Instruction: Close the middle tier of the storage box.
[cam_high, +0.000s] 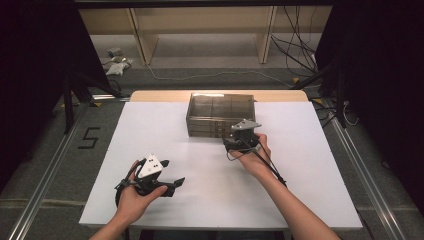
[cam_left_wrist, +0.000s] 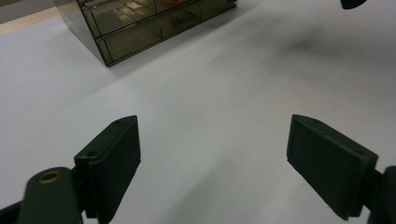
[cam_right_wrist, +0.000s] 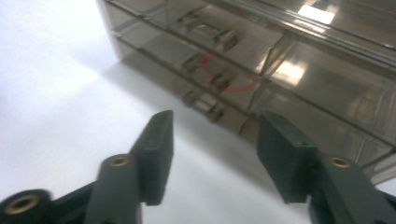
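Note:
A smoky see-through drawer cabinet (cam_high: 220, 114) stands at the back middle of the white table (cam_high: 150, 130). My right gripper (cam_high: 236, 140) is held just in front of the cabinet's right half. In the right gripper view its jaws (cam_right_wrist: 215, 116) stand open and empty, aimed at the lower drawer fronts (cam_right_wrist: 205, 100) with small handles; a red curved thing (cam_right_wrist: 236, 84) shows through the plastic. My left gripper (cam_high: 173, 171) hovers low over the front left of the table. It (cam_left_wrist: 215, 121) is wide open over bare tabletop, with the cabinet (cam_left_wrist: 149, 25) far ahead.
The table's wooden back edge (cam_high: 165, 95) shows behind the cabinet. Past the table lie a wooden shelf frame (cam_high: 205, 30) and loose cables (cam_high: 295, 55) on the floor. Dark stands flank both sides, and metal rails (cam_high: 45, 185) run along the floor.

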